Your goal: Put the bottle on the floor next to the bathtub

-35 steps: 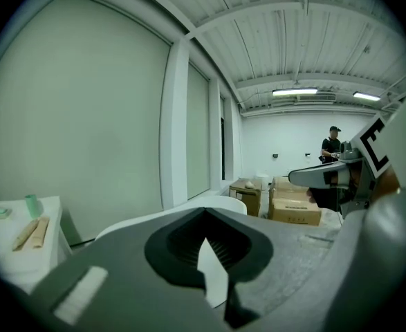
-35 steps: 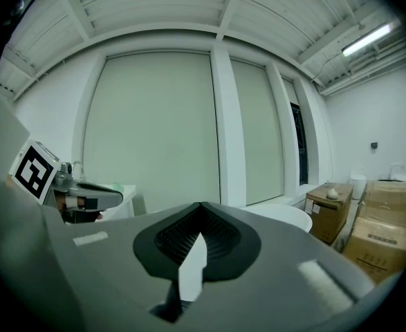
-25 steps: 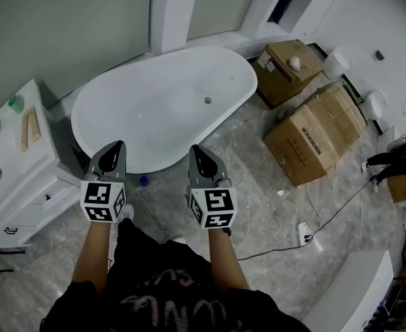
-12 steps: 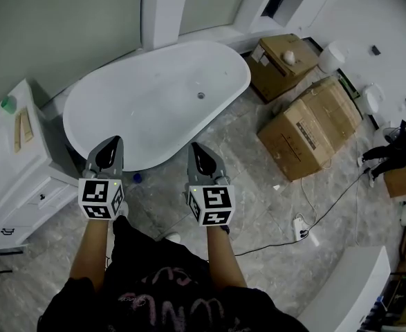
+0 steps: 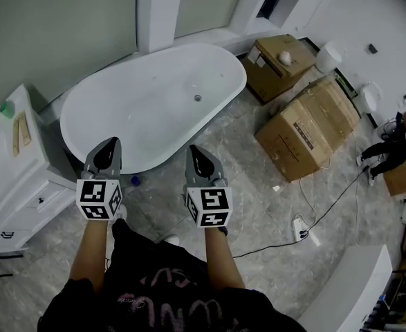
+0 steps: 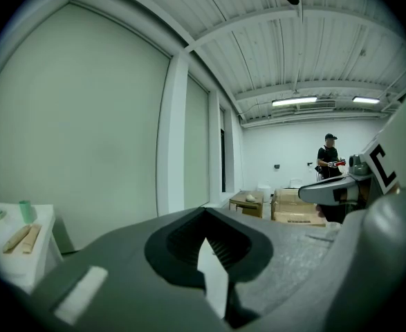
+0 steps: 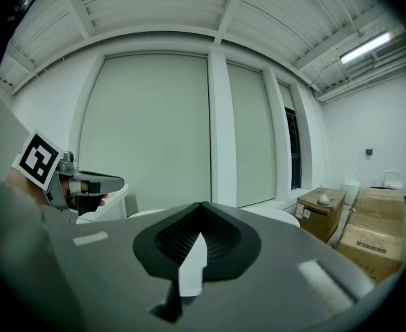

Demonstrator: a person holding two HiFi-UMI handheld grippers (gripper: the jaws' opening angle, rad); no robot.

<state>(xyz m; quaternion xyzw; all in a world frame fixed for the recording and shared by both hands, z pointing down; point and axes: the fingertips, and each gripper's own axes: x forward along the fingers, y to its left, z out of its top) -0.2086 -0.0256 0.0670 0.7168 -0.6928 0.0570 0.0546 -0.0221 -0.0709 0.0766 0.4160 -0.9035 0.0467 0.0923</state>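
Both tools (image 5: 108, 146) (image 5: 195, 152) drifted slightly left.

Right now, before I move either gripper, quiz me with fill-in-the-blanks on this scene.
The left gripper and right gripper both have their jaws ____.
The bathtub is ____ in colour.
The cardboard boxes stand on the person's ____ side of the bathtub.
The small blue object lies on the ____ by the bathtub.
Missing words: shut, white, right, floor.
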